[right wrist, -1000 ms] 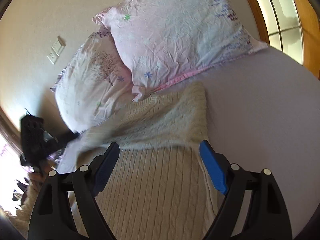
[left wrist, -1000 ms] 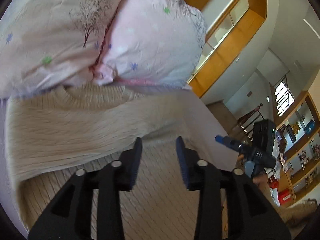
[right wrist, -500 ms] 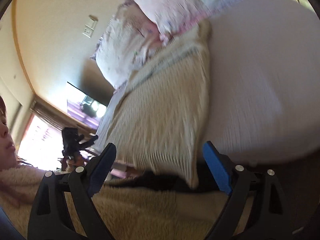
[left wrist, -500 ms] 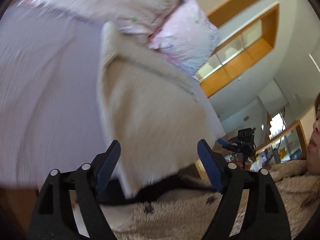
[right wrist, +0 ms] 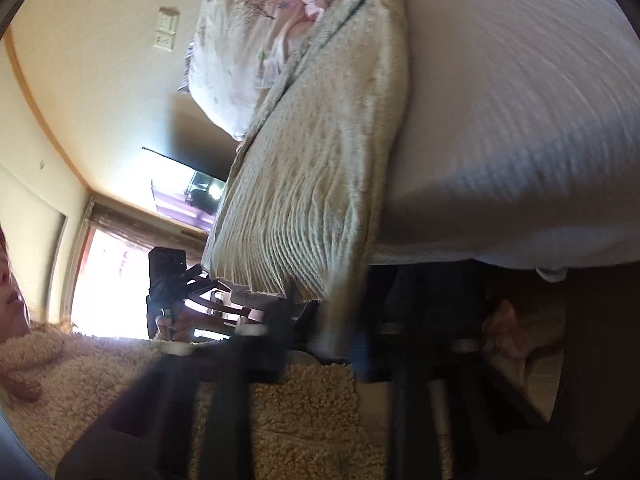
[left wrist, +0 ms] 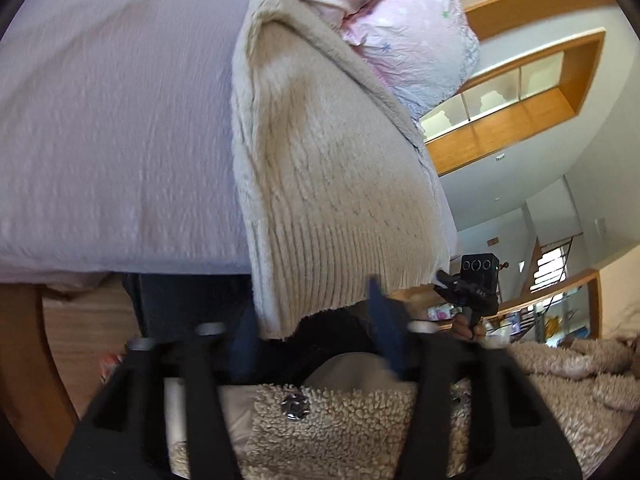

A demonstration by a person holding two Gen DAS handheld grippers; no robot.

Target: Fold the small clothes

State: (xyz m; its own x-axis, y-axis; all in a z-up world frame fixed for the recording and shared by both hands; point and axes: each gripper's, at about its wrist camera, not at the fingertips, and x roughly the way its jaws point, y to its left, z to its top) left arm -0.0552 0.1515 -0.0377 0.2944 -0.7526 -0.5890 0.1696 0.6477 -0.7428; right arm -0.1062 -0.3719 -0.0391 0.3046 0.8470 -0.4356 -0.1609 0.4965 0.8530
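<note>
A cream cable-knit sweater (left wrist: 320,168) lies lengthwise on the bed with its sleeves folded in, its ribbed hem hanging over the near bed edge. It also shows in the right wrist view (right wrist: 316,160). My left gripper (left wrist: 314,336) is open at the hem, its fingers either side of the hem's left corner. My right gripper (right wrist: 324,328) is blurred at the hem's right corner; its jaws stand apart with the hem's edge between them.
The bed has a pale lilac sheet (left wrist: 112,120) (right wrist: 512,120). Two pink floral pillows (left wrist: 400,28) (right wrist: 248,40) lie at the sweater's collar. The person's fleece jacket (left wrist: 340,432) is close below both grippers. Wooden floor shows beside the bed.
Both grippers have pulled back from over the sweater's middle to its hem at the near bed edge. The left gripper opened wider, and both have narrowed a little since half a second ago.
</note>
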